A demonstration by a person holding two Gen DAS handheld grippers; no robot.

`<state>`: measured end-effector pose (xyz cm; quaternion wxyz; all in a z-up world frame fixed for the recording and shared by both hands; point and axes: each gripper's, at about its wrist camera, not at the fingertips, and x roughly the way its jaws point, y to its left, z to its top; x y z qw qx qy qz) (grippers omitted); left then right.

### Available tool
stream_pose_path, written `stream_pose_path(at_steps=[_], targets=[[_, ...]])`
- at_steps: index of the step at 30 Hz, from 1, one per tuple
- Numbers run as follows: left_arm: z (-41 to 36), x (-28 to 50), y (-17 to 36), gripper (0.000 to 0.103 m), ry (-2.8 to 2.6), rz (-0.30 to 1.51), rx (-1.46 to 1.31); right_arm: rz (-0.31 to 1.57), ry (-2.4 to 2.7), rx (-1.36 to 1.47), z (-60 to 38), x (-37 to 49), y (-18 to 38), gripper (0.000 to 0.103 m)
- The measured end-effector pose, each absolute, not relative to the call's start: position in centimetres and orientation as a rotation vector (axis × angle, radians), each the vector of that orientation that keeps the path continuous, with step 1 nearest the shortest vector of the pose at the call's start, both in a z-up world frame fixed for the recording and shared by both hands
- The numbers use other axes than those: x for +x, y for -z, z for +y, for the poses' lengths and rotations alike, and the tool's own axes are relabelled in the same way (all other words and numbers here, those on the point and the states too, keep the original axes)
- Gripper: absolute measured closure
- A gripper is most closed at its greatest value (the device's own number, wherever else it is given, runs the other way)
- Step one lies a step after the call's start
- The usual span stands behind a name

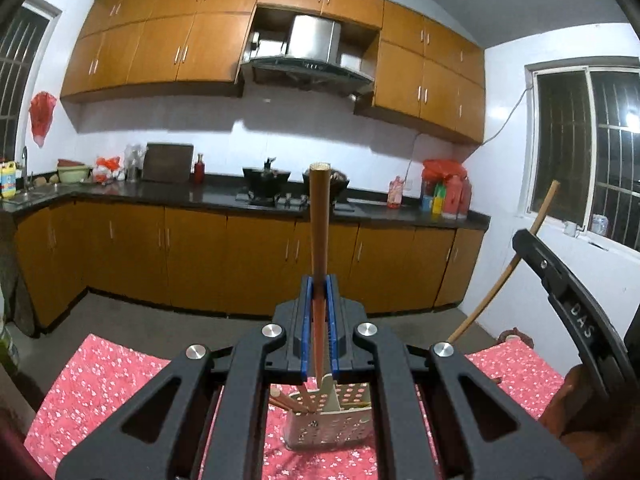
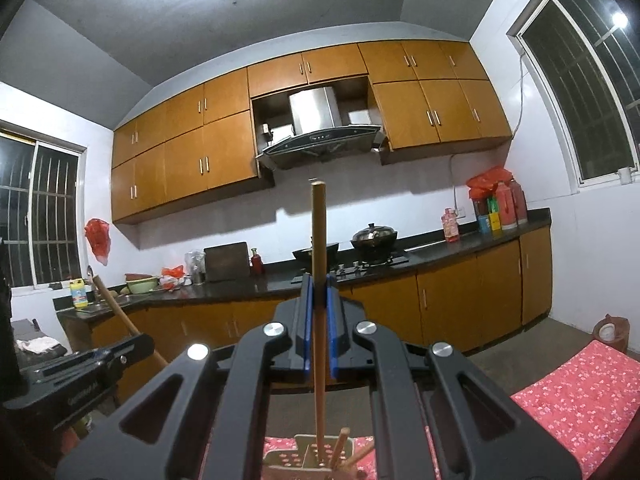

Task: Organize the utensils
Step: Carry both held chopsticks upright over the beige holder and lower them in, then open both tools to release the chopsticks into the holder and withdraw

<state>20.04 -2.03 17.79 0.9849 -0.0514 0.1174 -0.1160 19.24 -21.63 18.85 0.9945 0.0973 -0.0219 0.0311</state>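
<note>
A: Because each chopstick had to drop straight into the holder, we held both upright. Our left gripper [image 1: 319,284] was closed on one chopstick [image 1: 320,216], its blue pads pressed against the shaft, and the perforated utensil holder [image 1: 330,420] stood directly below that gripper on the red floral cloth [image 1: 100,380] covering the desk.

B: And our right gripper [image 2: 319,284] was clamped the same way on a second chopstick [image 2: 318,240], with the holder [image 2: 308,452] under it as well. We judged that both sticks were lined up over the compartments so they would stand with the others.

A: Several sticks [image 1: 288,400] already leaned inside, below the left gripper.

B: What we could not make out was whether either lower tip had entered the holder. The gripper frames covered most of the basket, and the picture edge cut off its base in the right view.

A: Nor could we tell which compartment each stick was over. The gripper beside us showed only partly in each view.
</note>
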Motion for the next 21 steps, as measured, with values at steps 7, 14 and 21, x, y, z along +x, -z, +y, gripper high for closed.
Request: stream_pose_path(at_steps=[7,14,21], targets=[[-2.1,21.7,-15.7,0.096,0.252,0.305,-0.11,-0.008,-0.055,0.171,-21.0,22.6,-16.6,0.096],[-2.8,22.8,-14.2,0.096,0.276,0.343,-0.1,0.057,-0.064,0.175,-20.7,24.6,-14.3,0.095],[-2.4,22.6,-14.3,0.078,0.296,0.331,-0.125,0.069,-0.105,0.199,-20.8,23.9,-14.1,0.086]])
